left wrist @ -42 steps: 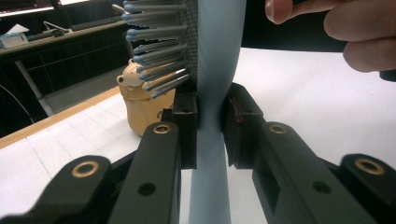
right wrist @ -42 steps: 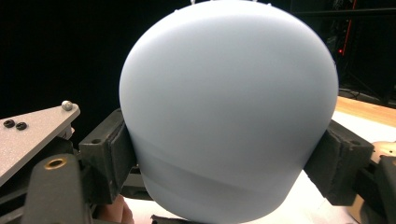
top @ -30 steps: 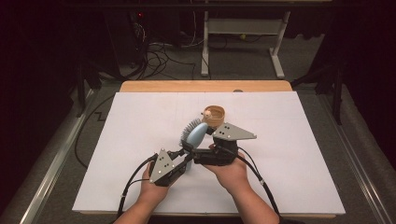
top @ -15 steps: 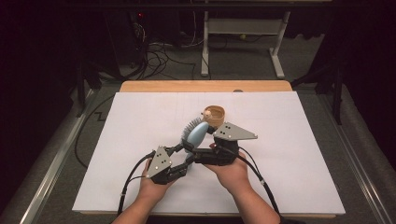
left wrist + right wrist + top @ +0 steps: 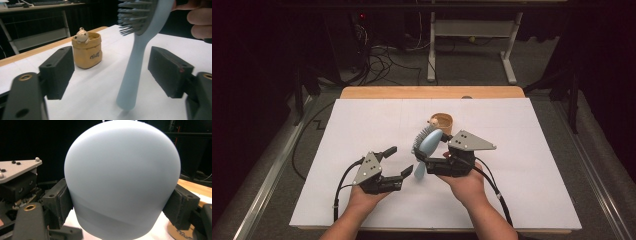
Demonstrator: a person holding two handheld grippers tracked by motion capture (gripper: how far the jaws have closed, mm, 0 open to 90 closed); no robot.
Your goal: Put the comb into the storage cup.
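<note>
Tan pouch-like cup standing upright on the white-covered desk, a small toy animal perched on its rim; dark script on its front, not legible. Pale blue hairbrush near the cup, clamped at the head by the right hand-held gripper. Left hand-held gripper: jaws just opening, handle between them untouched.

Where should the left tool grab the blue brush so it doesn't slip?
Probably on the handle, low down near its free end. The brush is held by its wide head in the right tool, so the slim handle hangs free. It already sits between the left tool's open jaws, which have just been opening. Close from both sides there.
</note>
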